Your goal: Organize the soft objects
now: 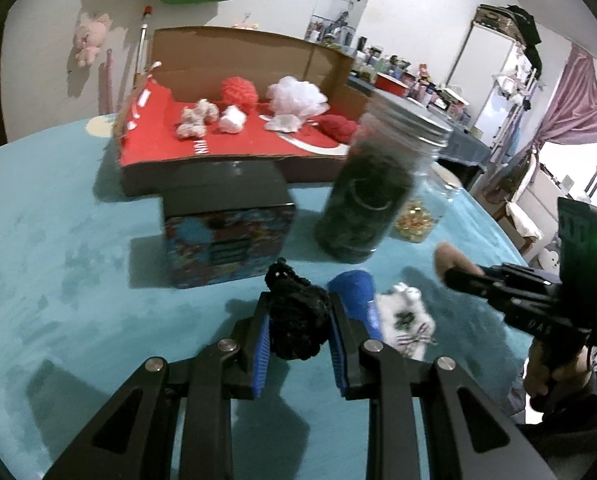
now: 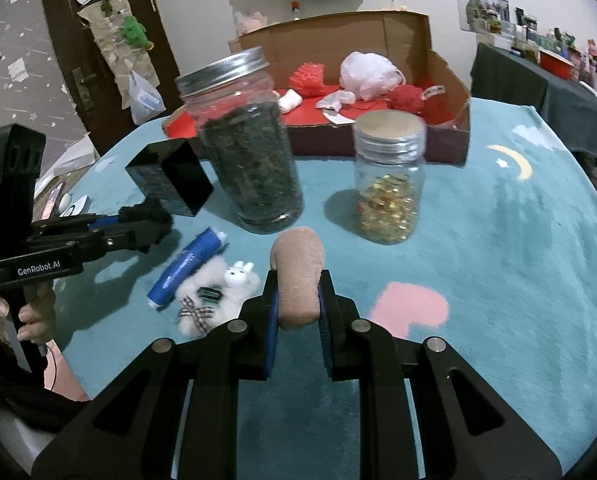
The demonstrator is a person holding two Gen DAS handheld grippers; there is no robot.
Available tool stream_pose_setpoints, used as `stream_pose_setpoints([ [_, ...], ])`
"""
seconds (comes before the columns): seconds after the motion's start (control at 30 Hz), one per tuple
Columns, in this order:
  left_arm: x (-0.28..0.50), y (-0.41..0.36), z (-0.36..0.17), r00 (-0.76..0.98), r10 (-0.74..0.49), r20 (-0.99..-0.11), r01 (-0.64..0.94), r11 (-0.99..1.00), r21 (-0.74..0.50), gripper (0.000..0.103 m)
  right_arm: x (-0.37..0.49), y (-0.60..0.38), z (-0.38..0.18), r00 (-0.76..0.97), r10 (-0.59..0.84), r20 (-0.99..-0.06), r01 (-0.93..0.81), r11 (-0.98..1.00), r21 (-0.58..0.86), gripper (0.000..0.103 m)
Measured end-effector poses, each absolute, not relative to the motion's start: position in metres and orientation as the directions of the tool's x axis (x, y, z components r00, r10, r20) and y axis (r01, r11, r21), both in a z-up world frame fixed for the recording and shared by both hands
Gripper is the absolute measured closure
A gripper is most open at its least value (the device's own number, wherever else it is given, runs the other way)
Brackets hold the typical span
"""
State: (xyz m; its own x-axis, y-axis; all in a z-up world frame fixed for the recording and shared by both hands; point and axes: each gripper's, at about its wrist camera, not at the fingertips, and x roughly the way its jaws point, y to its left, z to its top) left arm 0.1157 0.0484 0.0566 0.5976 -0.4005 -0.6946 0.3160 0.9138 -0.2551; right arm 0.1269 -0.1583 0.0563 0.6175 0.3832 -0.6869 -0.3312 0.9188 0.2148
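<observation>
Left tool (image 1: 298, 320) grips knitted black ball (image 1: 296, 322); right tool (image 2: 296, 300) grips beige roll (image 2: 298, 280).

White wall (image 1: 38, 40), pink curtain (image 1: 570, 96), perhaps shelving (image 1: 498, 60)

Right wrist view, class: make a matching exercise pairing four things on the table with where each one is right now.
Things:
1. beige roll
2. black knitted piece
3. white bunny toy
4. red knitted ball

Places:
A. in the cardboard box
B. clamped in the right tongs
C. lying on the teal cloth beside the blue tube
D. clamped in the left tongs

Pairs: 1-B, 2-D, 3-C, 4-A
</observation>
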Motion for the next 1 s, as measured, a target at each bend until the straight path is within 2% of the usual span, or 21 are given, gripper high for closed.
stream_pose_setpoints([
  [0.5, 0.129, 0.099, 0.044, 0.593, -0.323, -0.738, 0.218, 0.946, -0.239, 0.076, 0.143, -0.215, 0.050, 0.623, 0.312, -0.717, -0.224, 0.950, 0.218, 0.087],
  [1.0, 0.167, 0.126, 0.056, 0.608, -0.294, -0.737, 0.313, 0.942, -0.118, 0.076, 0.183, -0.236, 0.059, 0.619, 0.276, -0.736, -0.299, 0.949, 0.104, 0.086],
])
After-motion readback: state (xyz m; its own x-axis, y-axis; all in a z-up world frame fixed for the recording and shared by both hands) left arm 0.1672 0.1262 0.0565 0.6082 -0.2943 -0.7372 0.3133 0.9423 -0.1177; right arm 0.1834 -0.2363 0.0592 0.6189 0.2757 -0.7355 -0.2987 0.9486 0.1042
